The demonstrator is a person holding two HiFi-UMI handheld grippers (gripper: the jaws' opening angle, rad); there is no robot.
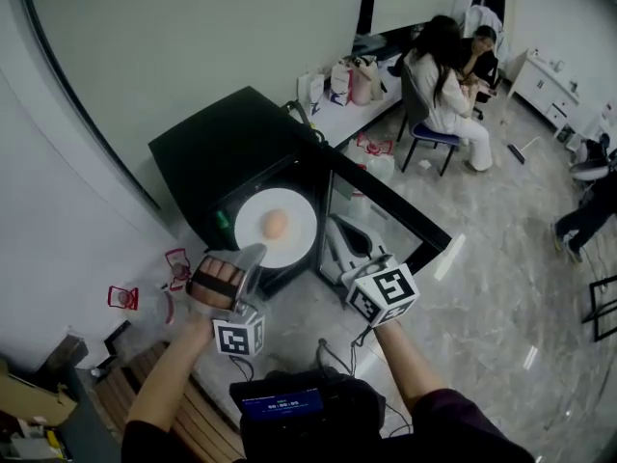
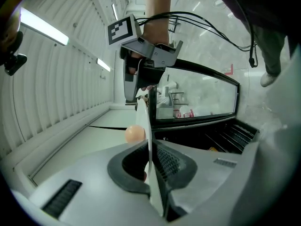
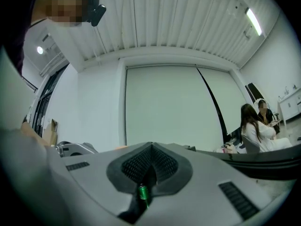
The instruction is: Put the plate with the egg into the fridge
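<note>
Jaws of the left gripper [image 1: 248,258] are closed on the near rim of the plate [image 1: 289,244]; in the left gripper view the thin white rim stands between the two dark ribbed pads. Jaws of the right gripper [image 3: 149,166] are closed upon each other. A small green thing [image 3: 142,192] shows low in the slit between them, and I cannot tell what it is. Seen from the left gripper, the tip of the right gripper comes near the far rim of the plate, but whether it touches is not clear.

The plate is held at the open front of the fridge [image 1: 217,152], just before its dark inside. The egg [image 1: 275,223] lies near the middle of the plate. It is pale brown, smooth and oval, and the plate is round, flat and plain white.

The fridge is a low black box with a matt top. Its door [image 1: 386,196], a black frame around a glass pane, is swung wide open to the right of the fridge. Black wire shelves [image 2: 230,135] show inside.

A pale smooth wall [image 1: 193,37] stands close behind the fridge. The glossy grey marbled floor [image 1: 501,258] lies wide beyond the door. Small red and clear things [image 1: 176,266] lie on the floor to the left of the fridge. Far behind the fridge, seated persons [image 1: 439,85] are at a table.
</note>
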